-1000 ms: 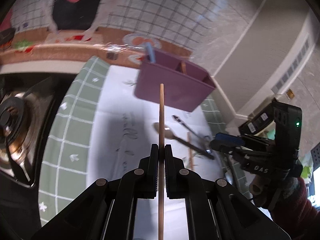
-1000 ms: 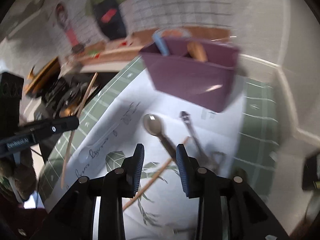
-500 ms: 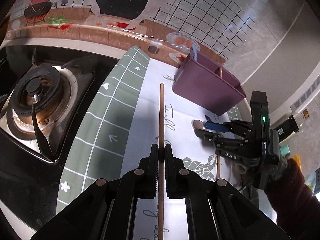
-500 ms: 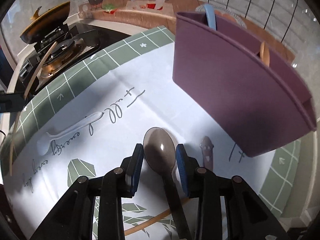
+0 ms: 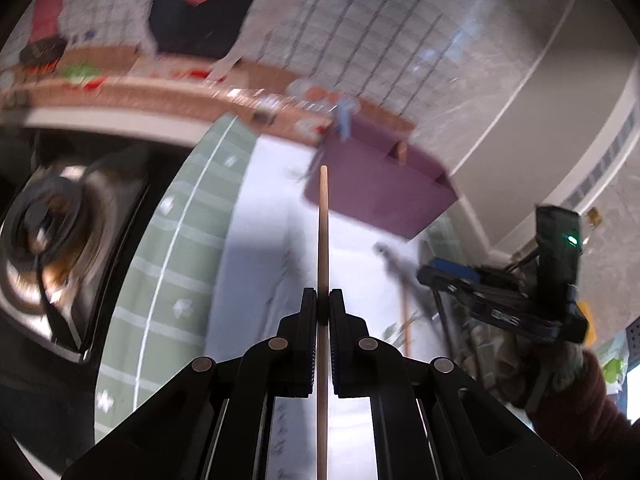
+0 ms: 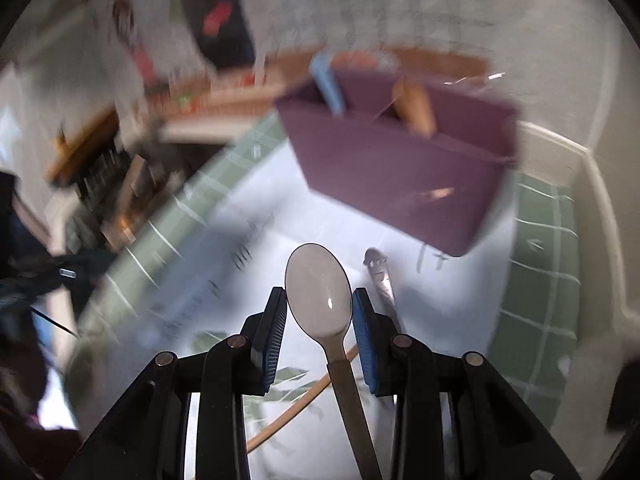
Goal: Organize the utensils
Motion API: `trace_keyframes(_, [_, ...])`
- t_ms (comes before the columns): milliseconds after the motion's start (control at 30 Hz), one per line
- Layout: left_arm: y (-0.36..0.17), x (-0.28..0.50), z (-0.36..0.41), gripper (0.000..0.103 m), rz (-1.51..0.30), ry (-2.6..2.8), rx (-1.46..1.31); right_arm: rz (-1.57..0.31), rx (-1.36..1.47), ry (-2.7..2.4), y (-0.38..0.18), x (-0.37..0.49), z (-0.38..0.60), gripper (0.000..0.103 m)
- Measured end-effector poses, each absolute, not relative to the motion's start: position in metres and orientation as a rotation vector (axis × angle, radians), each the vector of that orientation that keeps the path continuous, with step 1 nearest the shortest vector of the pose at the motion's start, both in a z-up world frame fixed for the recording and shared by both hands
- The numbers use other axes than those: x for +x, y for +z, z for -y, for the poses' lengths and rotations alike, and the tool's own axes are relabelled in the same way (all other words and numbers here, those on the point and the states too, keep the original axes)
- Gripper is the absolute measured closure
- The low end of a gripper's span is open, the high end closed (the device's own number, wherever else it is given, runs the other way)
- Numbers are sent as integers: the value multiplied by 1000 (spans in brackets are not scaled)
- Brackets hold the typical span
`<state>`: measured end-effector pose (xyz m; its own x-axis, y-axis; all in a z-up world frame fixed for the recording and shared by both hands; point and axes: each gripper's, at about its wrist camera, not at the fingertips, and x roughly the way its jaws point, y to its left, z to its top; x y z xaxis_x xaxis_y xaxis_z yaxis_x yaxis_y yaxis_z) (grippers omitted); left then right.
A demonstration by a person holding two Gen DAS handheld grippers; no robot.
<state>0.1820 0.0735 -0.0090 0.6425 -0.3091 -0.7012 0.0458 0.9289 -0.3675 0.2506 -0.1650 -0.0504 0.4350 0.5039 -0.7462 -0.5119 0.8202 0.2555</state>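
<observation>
Left wrist view: white printed mat (image 5: 260, 248) fills the middle of the frame, with a green checked border (image 5: 176, 264) on its left side. Beyond that border, at the left edge of the frame, a gas burner (image 5: 52, 232). Purple utensil holder (image 5: 376, 192) at upper centre, its far side near the tiled wall (image 5: 360, 40); bare mat lies between holder and gripper. Left gripper (image 5: 322, 308): jaws nearly together, clamped on a chopstick (image 5: 322, 232) that runs straight up the frame, its tip in front of the holder's left front corner. Right gripper (image 5: 452, 276) at right of frame, over a blurred fork (image 5: 392, 268) and a second chopstick (image 5: 404, 320) lying on the mat.

Right wrist view: holder (image 6: 404, 176) at upper centre, blurred; a blue handle (image 6: 328, 84) and a wooden handle (image 6: 416, 112) stand in it. Green border (image 6: 548, 280) at right. Right gripper (image 6: 320, 320): jaws part open, pressing both sides of a spoon (image 6: 318, 292) at its bowl, handle running down the frame. Whether the spoon rests on the mat (image 6: 224, 280) cannot be told. Fork (image 6: 380, 276) just right of the spoon; chopstick (image 6: 288, 420) at lower centre.
</observation>
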Motion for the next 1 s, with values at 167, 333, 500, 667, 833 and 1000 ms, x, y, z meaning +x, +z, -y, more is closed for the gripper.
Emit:
trace_keyframes(167, [66, 215, -51, 97, -673, -308, -294, -729, 162, 608, 39, 237, 200, 83])
trace_keyframes(333, [153, 246, -29, 97, -370, -330, -218, -468, 132, 528, 143, 241, 200, 96])
trace_keyframes(500, [166, 276, -34, 97, -372, -313, -215, -446, 109, 492, 166, 259, 197, 97])
trace_keyframes(667, [138, 264, -52, 97, -447, -313, -192, -572, 86, 525, 127, 264, 204, 97])
trace_keyframes(833, [92, 250, -78, 97, -567, -247, -240, -763, 65, 600, 52, 270, 183, 94])
trace_keyframes(1000, [60, 232, -97, 97, -636, -182, -278, -893, 81, 677, -4, 275, 158, 68])
